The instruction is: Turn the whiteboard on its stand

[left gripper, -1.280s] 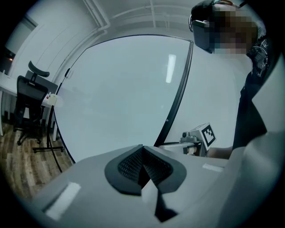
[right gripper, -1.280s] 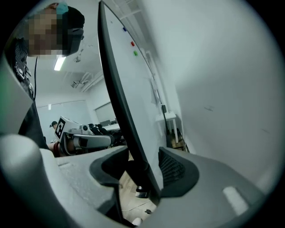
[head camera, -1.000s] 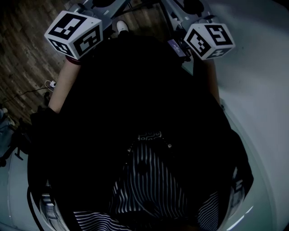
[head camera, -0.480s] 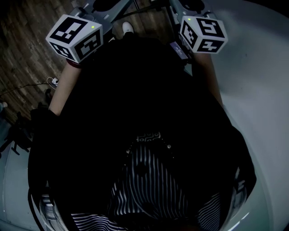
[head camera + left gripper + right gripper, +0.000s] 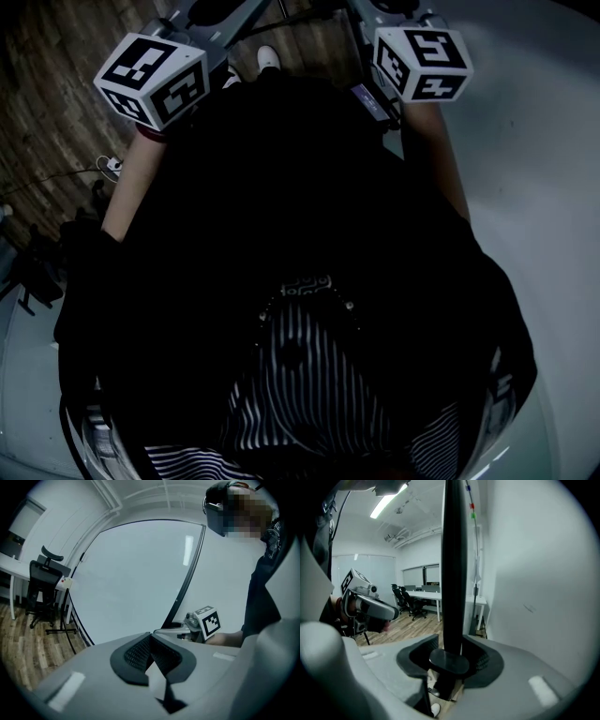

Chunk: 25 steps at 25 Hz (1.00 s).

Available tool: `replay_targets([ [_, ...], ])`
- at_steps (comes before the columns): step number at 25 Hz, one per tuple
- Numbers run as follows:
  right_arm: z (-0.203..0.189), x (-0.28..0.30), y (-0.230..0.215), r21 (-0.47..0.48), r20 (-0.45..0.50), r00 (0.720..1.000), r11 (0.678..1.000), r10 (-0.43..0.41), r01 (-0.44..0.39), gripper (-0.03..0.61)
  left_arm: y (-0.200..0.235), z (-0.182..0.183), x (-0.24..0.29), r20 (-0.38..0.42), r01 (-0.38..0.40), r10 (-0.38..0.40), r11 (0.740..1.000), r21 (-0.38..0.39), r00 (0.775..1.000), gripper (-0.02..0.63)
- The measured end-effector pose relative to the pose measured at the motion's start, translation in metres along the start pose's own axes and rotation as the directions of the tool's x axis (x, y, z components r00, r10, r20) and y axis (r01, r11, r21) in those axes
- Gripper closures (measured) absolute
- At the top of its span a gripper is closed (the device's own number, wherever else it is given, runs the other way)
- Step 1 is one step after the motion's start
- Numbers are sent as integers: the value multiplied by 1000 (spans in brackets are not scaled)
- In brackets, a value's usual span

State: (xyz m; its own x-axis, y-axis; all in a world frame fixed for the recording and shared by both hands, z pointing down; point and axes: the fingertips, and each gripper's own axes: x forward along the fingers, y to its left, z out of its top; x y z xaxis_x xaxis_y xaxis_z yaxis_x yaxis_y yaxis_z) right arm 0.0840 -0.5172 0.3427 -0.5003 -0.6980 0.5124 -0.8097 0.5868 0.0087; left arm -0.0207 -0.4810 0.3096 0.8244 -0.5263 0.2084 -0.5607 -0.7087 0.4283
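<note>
The whiteboard fills the left gripper view as a big white panel with a thin black frame. In the right gripper view its black frame bar stands upright between my right gripper's pads, with a round black knob low between them. Those jaws are closing around the bar, and a thin sliver of gap still shows at the right pad. My left gripper is shut, pads meeting, held in the air short of the board. In the head view only the marker cubes show.
The stand's grey legs show on the wood floor past the person's dark clothing. An office chair and a white desk stand left of the board. More desks and chairs lie further back.
The right gripper's cube has shifted a little up and to the left in the head view. The left cube has hardly moved.
</note>
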Motion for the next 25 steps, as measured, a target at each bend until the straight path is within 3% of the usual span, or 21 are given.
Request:
replay_targets([
  [17,39,45,26,56,52,997,997,55,-58,399,27,0,-25,32,-82,83,996,-27,996,611],
  [25,56,66,33,63,49,999,998,-1,-2,414,35,-10,-34,18,-111,112,993,-42,994,611],
])
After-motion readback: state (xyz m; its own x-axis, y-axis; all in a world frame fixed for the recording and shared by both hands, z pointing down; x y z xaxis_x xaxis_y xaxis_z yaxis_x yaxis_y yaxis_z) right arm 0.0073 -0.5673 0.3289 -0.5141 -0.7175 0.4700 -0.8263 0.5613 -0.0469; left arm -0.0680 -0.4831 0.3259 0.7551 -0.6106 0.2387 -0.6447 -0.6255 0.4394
